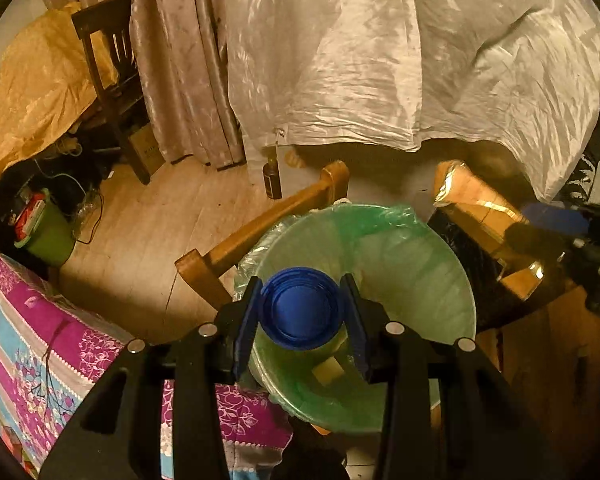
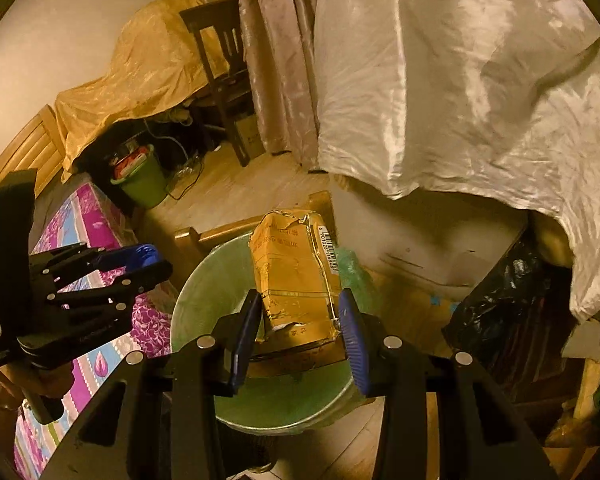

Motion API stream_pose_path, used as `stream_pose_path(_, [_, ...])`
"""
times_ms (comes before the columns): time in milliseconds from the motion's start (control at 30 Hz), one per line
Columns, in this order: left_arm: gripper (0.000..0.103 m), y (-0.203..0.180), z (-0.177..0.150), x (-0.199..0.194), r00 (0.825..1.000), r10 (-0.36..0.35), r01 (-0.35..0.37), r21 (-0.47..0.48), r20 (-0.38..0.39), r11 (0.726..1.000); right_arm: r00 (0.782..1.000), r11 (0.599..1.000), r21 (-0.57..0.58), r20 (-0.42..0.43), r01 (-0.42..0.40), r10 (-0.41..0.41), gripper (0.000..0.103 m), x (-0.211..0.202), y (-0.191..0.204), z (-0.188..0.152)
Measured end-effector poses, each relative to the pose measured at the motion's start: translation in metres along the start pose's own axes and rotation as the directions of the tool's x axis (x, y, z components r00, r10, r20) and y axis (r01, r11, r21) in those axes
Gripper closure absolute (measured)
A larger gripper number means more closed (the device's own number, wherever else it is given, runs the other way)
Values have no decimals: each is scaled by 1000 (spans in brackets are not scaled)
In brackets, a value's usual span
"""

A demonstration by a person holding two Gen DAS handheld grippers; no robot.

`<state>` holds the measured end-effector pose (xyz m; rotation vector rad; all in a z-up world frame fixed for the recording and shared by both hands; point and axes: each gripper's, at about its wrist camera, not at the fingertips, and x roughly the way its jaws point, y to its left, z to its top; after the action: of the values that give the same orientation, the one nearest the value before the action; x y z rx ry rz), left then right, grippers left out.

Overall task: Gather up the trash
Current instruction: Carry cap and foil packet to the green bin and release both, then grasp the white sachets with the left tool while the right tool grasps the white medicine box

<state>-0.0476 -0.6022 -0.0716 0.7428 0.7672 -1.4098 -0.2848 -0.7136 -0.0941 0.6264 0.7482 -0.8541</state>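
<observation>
Clamped in my left gripper (image 1: pixel 302 310) is a blue cap (image 1: pixel 303 309), held directly above the green-lined bin (image 1: pixel 420 264). My right gripper (image 2: pixel 300 330) grips a crushed yellow carton (image 2: pixel 296 272), also over the bin. Judgement: release each only while centred over the bin's mouth. Only the left view shows scraps at the bin's bottom; only the right shows the carton's barcode.

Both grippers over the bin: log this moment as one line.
left gripper: shut on blue cap | right gripper: shut on yellow carton | both above green-lined bin | nothing released yet
</observation>
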Motion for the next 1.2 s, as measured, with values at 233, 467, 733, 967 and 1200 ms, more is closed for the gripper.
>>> stream_pose_path(233, [38, 2, 1, 5, 1000, -22, 22, -9, -1, 1000, 1000, 1000, 28, -4, 6, -6, 38, 20, -5, 0])
stream_pose_path(467, [38, 2, -5, 5, 1000, 7, -7, -12, -1, 1000, 1000, 999, 30, 1, 29, -29, 40, 20, -12, -4])
stream_pose_path(733, [37, 23, -37, -25, 972, 210, -203, -77, 108, 976, 982, 997, -38, 179, 71, -63, 39, -6, 21, -17])
stream_pose_path(967, [36, 78, -94, -71, 880, 448, -389, -301, 160, 871, 887, 989, -119, 461, 90, -26, 26, -45, 96, -43])
stream_pose_path(1200, [31, 140, -176, -133, 759, 640, -517, -489, 117, 702, 786, 965, -250, 611, 76, 96, 18, -69, 193, -78])
